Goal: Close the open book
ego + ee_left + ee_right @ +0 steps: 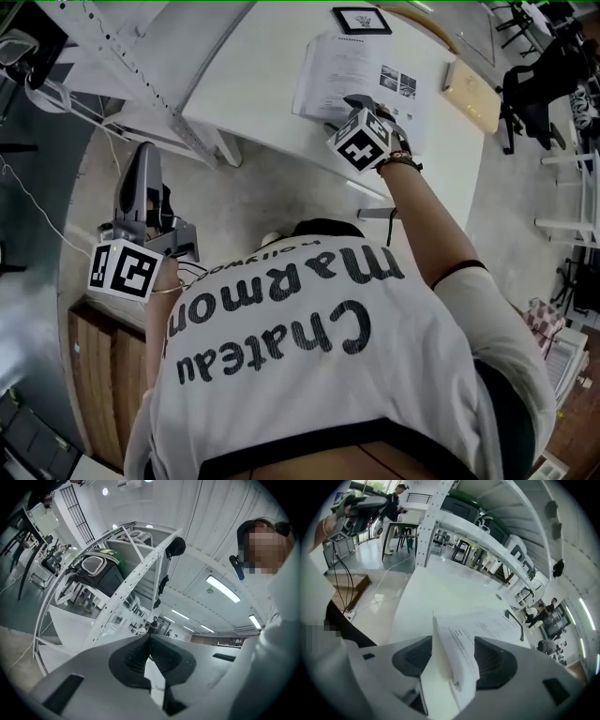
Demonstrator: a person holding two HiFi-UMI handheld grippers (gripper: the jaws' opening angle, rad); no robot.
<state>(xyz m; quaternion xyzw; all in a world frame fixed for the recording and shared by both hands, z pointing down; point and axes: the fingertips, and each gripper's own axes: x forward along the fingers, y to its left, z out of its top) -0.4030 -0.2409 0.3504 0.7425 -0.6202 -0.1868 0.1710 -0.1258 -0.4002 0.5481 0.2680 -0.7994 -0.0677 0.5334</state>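
Right gripper (pixel 452 648) had jaws spread wide around a raised sheaf of pages, pads not pressing; left gripper (pixel 150 638) hung aside, jaws together on nothing. Book (pixel 361 73) lay open on the white table (pixel 253 84), printed pages up. Closing looked barely started, whole fold-over left.

book (pixel 361 75) on table (pixel 258 89), frame (pixel 362 20) behind book
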